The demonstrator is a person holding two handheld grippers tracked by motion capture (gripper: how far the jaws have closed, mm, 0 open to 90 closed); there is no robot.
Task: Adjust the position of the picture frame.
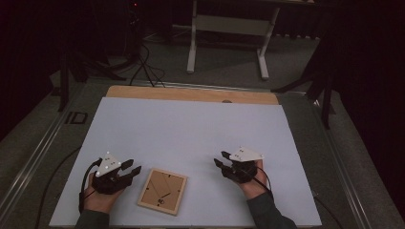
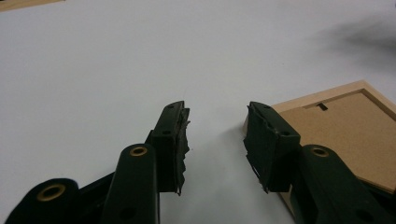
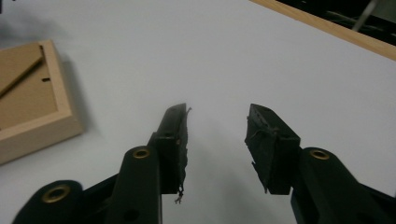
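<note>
Your left gripper (image 1: 133, 169) and right gripper (image 1: 220, 159) both sit low near your edge, forearms coming in from the bottom, jaws parted with nothing between them, tips angled inward toward each other.

The picture frame (image 1: 163, 191) has a pale, unvarnished wooden rim, smooth and matt, and its back panel (image 2: 348, 135) is brown fibreboard – dull, faintly grainy. It lies on a white sheet (image 1: 191, 138), matt and smooth like paper or card, over a light wooden table (image 1: 191, 94). The left gripper (image 2: 215, 140) is black plastic with a slight sheen and brass-coloured rivets; its rubbery pads (image 2: 180, 144) look frayed.
</note>
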